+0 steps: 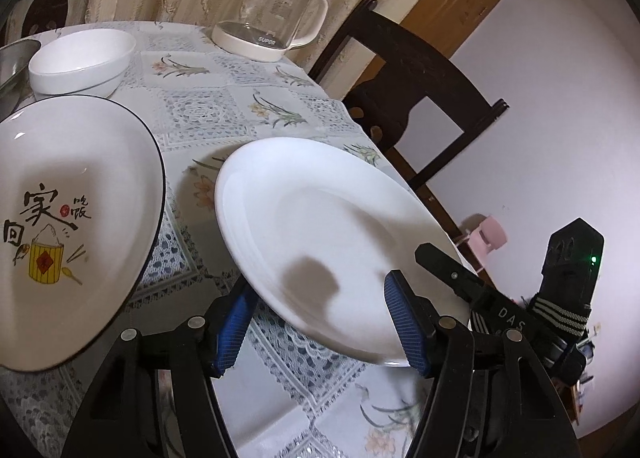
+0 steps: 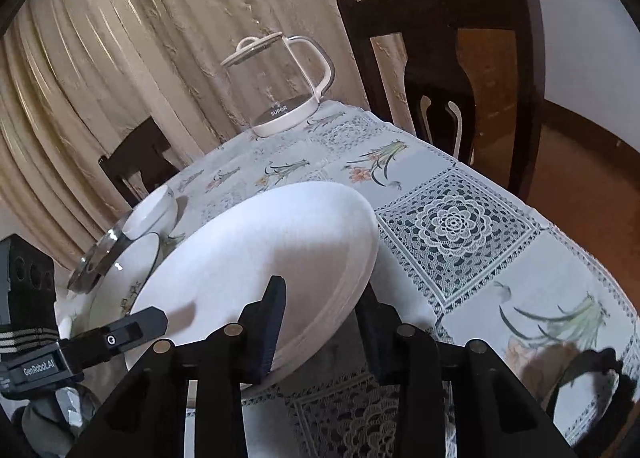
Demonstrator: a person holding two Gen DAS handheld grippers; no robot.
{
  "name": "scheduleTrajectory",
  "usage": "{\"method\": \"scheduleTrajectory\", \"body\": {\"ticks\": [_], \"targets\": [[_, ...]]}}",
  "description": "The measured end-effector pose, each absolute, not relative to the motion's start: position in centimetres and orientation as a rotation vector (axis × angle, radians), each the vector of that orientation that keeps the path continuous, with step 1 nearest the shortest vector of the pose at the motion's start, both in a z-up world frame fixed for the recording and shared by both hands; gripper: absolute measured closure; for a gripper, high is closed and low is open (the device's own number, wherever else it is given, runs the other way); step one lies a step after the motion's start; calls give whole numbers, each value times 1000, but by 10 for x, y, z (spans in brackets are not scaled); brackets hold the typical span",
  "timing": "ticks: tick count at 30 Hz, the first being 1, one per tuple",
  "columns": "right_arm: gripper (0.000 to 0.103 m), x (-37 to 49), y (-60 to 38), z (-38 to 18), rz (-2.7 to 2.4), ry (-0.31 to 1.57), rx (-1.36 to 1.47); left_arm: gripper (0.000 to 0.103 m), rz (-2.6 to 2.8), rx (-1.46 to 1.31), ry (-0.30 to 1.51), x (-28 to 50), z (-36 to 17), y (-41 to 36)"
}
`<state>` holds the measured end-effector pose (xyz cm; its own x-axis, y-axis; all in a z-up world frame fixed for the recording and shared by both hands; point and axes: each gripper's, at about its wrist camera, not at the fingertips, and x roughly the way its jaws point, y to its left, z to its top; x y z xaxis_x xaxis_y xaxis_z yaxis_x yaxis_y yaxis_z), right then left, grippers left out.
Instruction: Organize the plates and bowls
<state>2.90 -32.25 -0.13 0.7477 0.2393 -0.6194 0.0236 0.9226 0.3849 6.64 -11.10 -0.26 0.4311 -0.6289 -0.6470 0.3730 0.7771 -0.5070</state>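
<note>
The plain white plate (image 1: 320, 234) is lifted off the counter (image 1: 208, 113) and tilted, its far edge higher than the near one, which fits a plate being carried toward a stack rather than left at rest. Both tools hold it: the left hand-held gripper (image 1: 320, 324) straddles the near rim, one blue pad (image 1: 406, 322) lying on the upper face and the other showing below the underside, so its jaws are narrowed onto the plate's edge; the right hand-held gripper (image 2: 320, 332) clamps the rim in the same way from the opposite side, one finger on top and one beneath. A two-sided hold probably keeps the wide, smooth plate from swinging or slipping. In the left wrist view the plate sits directly ahead of the fingers and fills the space between them, reaching out over the counter's edge beside the chair (image 1: 404, 85). Just to its left, and apart from it, lies the decorated plate (image 1: 68, 217) with a dark rim, the likely landing place; behind that stands a white bowl (image 1: 82, 61), and a metal dish (image 1: 12, 65) peeks in at the edge. The glass kettle (image 1: 276, 9) stands well clear at the back, so the path leftward looks open
</note>
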Motion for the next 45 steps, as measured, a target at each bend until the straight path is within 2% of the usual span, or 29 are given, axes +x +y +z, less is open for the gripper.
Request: {"method": "scheduleTrajectory", "body": {"ticks": [15, 33, 45], "targets": [[65, -4, -297, 33, 180, 614, 378, 37, -657, -306, 854, 23, 33, -83], [65, 0, -169, 57, 484, 582, 334, 37, -410, -367, 691, -48, 78, 69], [65, -6, -62, 57, 696, 611, 255, 37, -184, -448, 631, -96, 72, 176]]}}
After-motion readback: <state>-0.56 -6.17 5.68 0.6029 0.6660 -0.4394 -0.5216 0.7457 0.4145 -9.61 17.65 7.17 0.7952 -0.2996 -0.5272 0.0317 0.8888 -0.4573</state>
